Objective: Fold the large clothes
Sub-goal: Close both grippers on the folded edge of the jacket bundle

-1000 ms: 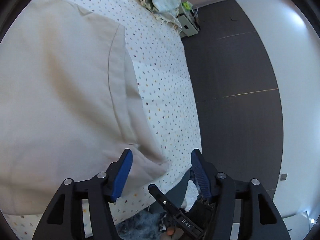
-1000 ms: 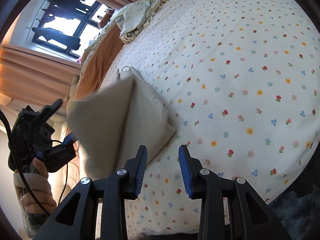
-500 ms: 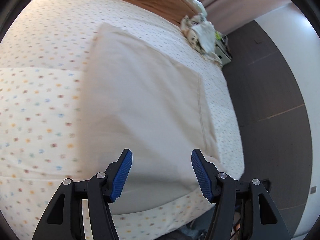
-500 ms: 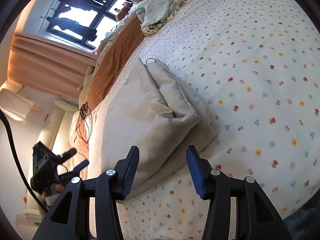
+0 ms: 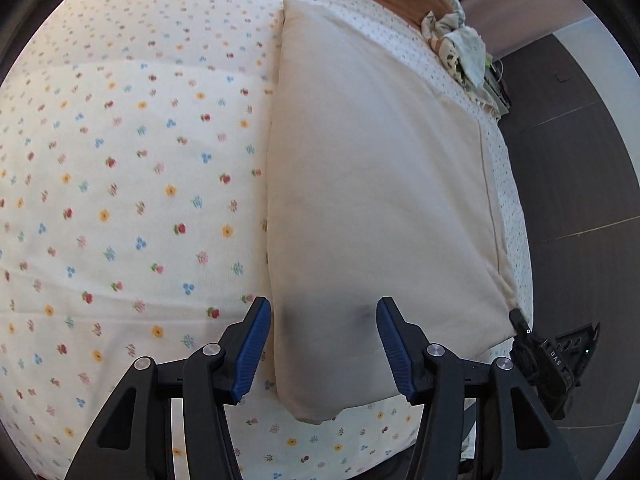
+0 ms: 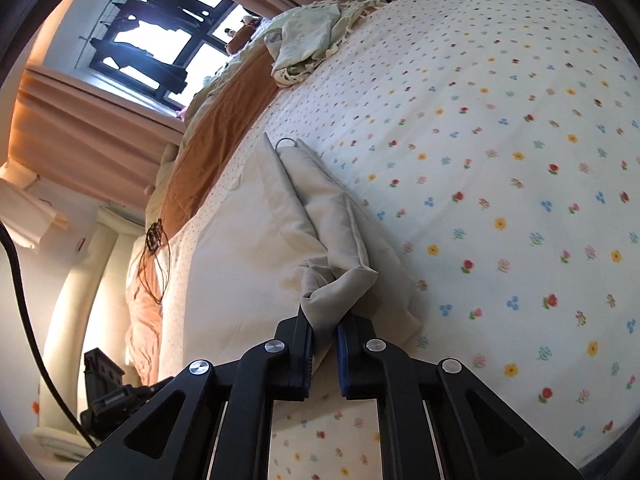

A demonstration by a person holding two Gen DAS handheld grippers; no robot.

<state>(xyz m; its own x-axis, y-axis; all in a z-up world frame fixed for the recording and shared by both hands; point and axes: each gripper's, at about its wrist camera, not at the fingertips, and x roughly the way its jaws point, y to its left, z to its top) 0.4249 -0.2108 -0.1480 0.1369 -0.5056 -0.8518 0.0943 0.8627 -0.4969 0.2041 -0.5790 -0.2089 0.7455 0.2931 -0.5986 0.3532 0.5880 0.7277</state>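
A large beige garment [image 5: 372, 184] lies folded into a long flat panel on the flowered bedsheet [image 5: 120, 184]. My left gripper [image 5: 323, 320] is open, hovering over the panel's near end, its blue pads on either side of the cloth without gripping it. In the right wrist view the same garment [image 6: 280, 240] shows stacked layers, with a small loop at the far corner. My right gripper [image 6: 323, 340] is shut on a bunched near corner of the garment, lifting it slightly.
A crumpled pale cloth [image 5: 456, 48] [image 6: 312, 40] lies near the bed's far end, next to an orange blanket [image 6: 216, 128]. Dark floor [image 5: 568, 184] borders the bed's right edge. The other gripper's handle [image 5: 552, 360] shows at that edge. A window [image 6: 152, 48] and curtains stand beyond the bed.
My right gripper moved in and closed on the garment's near corner. My left gripper swung over the bed and now hovers above the folded panel's near end.
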